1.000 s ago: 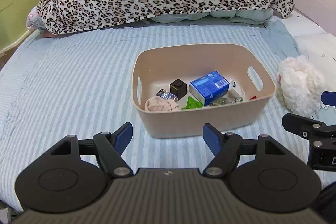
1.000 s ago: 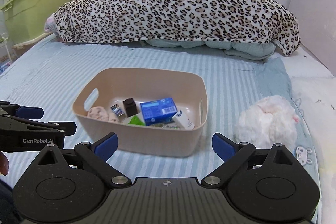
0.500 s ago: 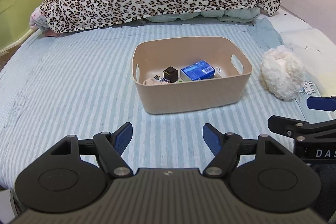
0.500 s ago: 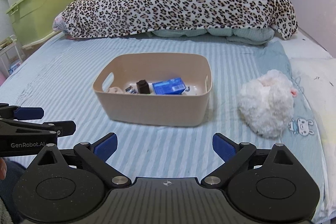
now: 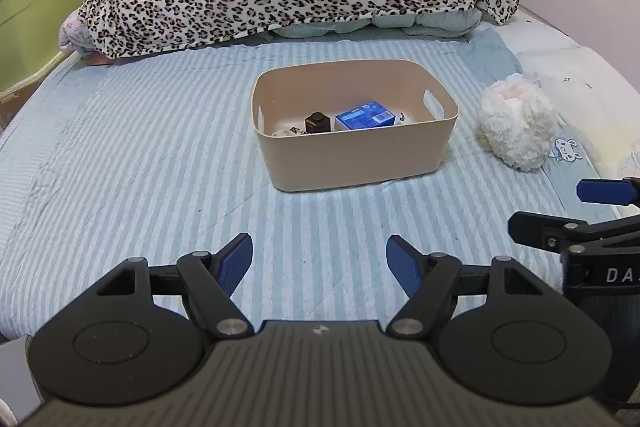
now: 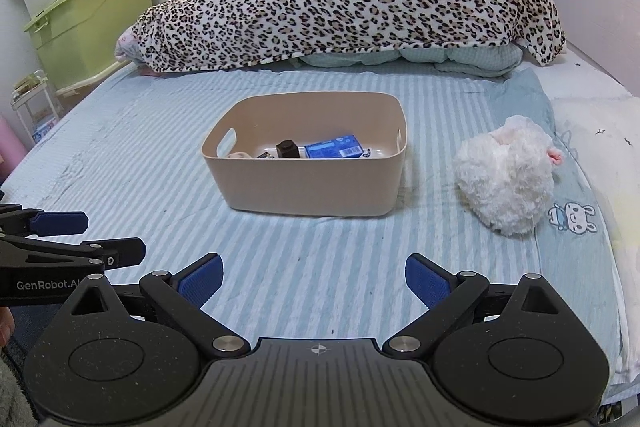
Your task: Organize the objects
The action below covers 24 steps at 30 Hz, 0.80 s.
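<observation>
Presently, the beige plastic storage bin [image 5: 356, 163] sits at frame centre on the blue-striped bedsheet [image 5: 120, 167], holding a blue cardboard box [image 5: 365, 115] and a small black cube [image 5: 317, 121]. A white fluffy plush toy [image 6: 506, 179] lies right of it, apart. Left gripper [image 5: 319, 265] and right gripper [image 6: 314, 281] hang at lower frame, jaws spread wide, empty.

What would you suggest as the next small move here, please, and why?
Probably swing the right gripper toward the fluffy white toy. It lies on the bed to the right of the bin, the only loose item in view, and both grippers, left included, are open and empty.
</observation>
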Tool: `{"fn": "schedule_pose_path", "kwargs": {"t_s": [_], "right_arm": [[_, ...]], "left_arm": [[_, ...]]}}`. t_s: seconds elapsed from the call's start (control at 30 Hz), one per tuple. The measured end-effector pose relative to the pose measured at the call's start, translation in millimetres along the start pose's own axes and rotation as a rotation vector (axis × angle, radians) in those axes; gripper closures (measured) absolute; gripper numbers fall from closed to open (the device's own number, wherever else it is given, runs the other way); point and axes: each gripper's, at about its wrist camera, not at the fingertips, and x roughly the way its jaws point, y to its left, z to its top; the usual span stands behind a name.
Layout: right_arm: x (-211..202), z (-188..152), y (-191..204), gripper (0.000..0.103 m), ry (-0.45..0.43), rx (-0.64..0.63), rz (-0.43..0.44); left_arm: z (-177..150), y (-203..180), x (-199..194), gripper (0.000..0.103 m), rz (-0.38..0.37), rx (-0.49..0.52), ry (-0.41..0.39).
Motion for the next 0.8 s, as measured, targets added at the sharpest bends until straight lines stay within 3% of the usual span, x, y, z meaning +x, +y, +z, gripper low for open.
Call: {"fn": "schedule_pose_path", "kwargs": {"t_s": [0.67, 0.8], "right_arm": [[-7.5, -3.0, -3.2, 0.003, 0.01, -0.009, 0.002], [-1.5, -2.4, -6.4, 0.003, 0.02, -0.009, -0.003]], "left_arm": [[-9.3, 2.6, 2.8, 0.028, -0.025, -0.032, 0.059], [-7.8, 0.2, 6.6, 0.02, -0.024, -0.026, 0.058]]}}
